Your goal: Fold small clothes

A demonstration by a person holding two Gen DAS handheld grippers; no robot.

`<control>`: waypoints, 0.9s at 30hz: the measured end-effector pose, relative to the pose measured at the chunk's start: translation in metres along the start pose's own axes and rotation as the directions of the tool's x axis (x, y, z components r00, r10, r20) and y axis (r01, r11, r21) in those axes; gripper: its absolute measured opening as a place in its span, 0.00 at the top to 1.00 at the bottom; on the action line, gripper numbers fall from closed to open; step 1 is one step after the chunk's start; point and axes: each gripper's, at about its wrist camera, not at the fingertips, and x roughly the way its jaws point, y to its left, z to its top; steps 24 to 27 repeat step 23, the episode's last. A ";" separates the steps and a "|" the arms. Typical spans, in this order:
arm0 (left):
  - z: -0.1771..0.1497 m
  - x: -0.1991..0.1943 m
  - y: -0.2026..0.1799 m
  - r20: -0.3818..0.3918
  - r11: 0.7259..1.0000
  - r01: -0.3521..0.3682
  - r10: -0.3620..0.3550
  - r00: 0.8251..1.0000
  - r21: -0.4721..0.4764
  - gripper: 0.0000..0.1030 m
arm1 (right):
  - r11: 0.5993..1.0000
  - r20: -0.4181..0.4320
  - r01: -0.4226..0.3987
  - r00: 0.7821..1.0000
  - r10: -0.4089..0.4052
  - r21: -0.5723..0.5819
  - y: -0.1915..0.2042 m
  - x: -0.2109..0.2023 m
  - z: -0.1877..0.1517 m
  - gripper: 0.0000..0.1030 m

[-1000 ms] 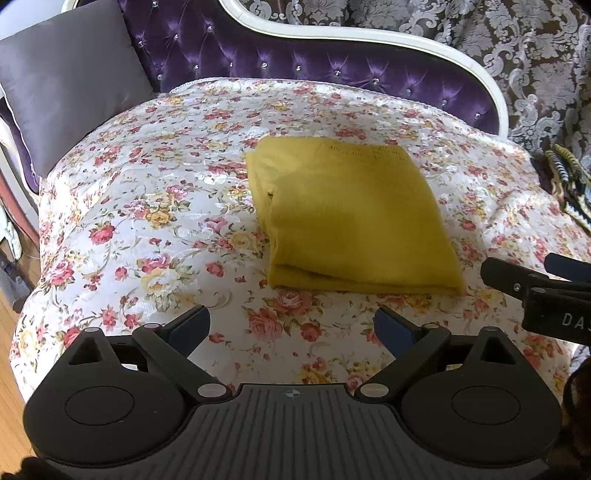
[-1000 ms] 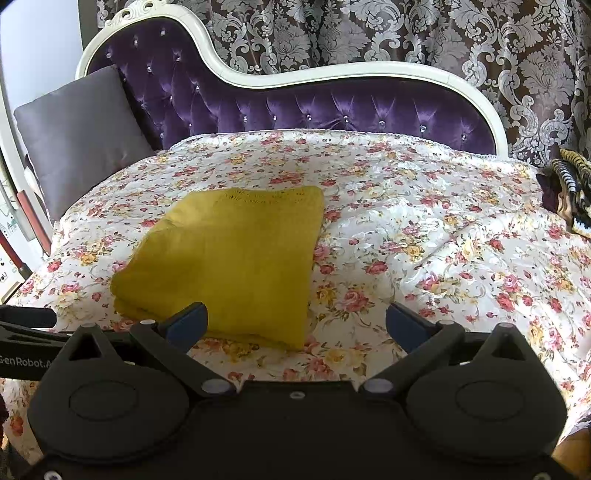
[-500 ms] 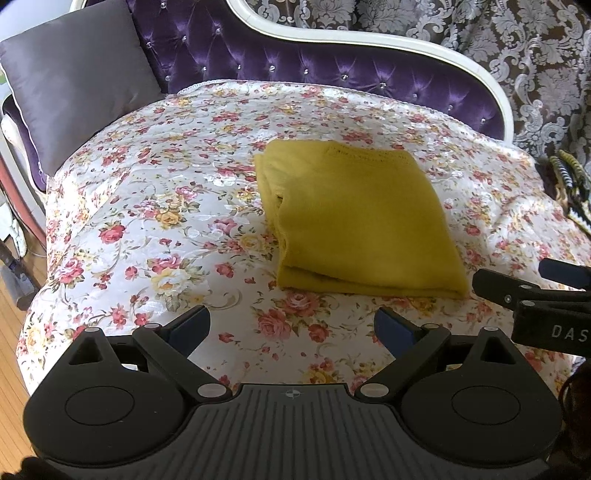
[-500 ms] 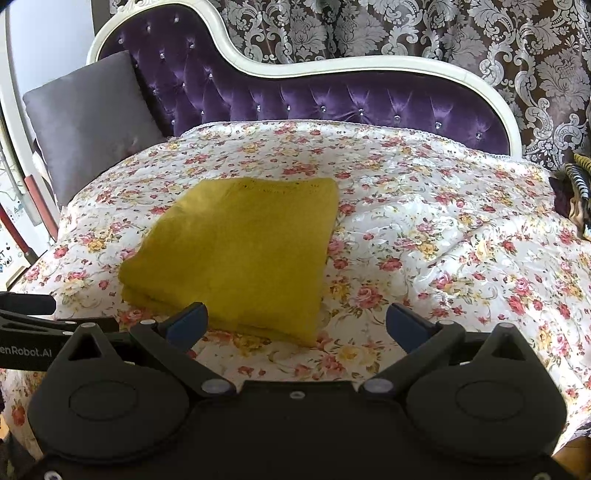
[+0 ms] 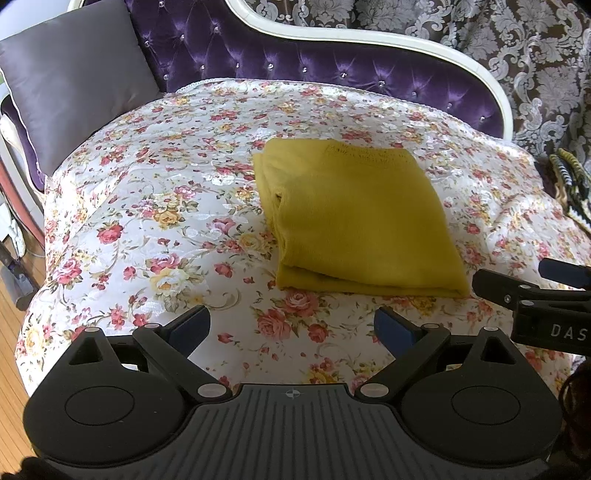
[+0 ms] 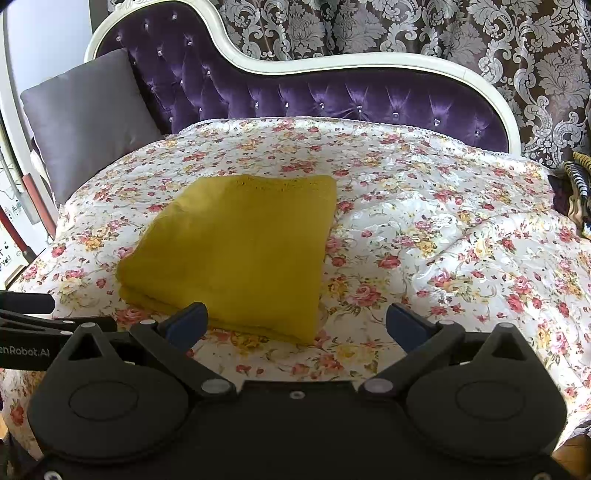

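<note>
A mustard-yellow knit garment [image 5: 354, 218] [image 6: 240, 251] lies folded into a thick rectangle on the floral bedspread [image 5: 155, 206] [image 6: 443, 229]. My left gripper [image 5: 291, 326] is open above the spread, just short of the garment's near edge, with nothing between its blue pads. My right gripper [image 6: 295, 323] is also open and empty, hovering over the garment's near right corner. In the left wrist view the right gripper [image 5: 532, 291] shows at the right edge. In the right wrist view the left gripper [image 6: 33, 317] shows at the left edge.
A purple tufted backrest with a white frame [image 6: 332, 92] runs behind the spread. A grey cushion [image 5: 74, 81] leans at the far left. Striped fabric [image 5: 569, 181] lies at the right edge. Wooden floor [image 5: 11, 332] shows at lower left. Patterned curtains [image 6: 480, 33] hang behind.
Both grippers have pulled back and risen slightly, so the folded garment sits a little farther off in both views. The garment itself has not moved.
</note>
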 end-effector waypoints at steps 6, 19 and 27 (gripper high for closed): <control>0.001 0.002 -0.001 -0.005 1.000 0.004 -0.004 1.000 0.003 0.06 | 1.000 -0.002 -0.001 1.000 0.001 0.001 0.000 0.001 0.000 0.01; -0.001 0.004 -0.001 -0.010 1.000 0.009 -0.009 1.000 0.002 0.06 | 1.000 -0.010 -0.003 1.000 0.003 0.006 -0.002 0.003 -0.002 0.01; -0.001 0.004 -0.002 -0.007 1.000 0.010 -0.010 1.000 0.006 0.06 | 1.000 -0.016 -0.005 1.000 0.005 0.009 -0.002 0.004 -0.002 0.01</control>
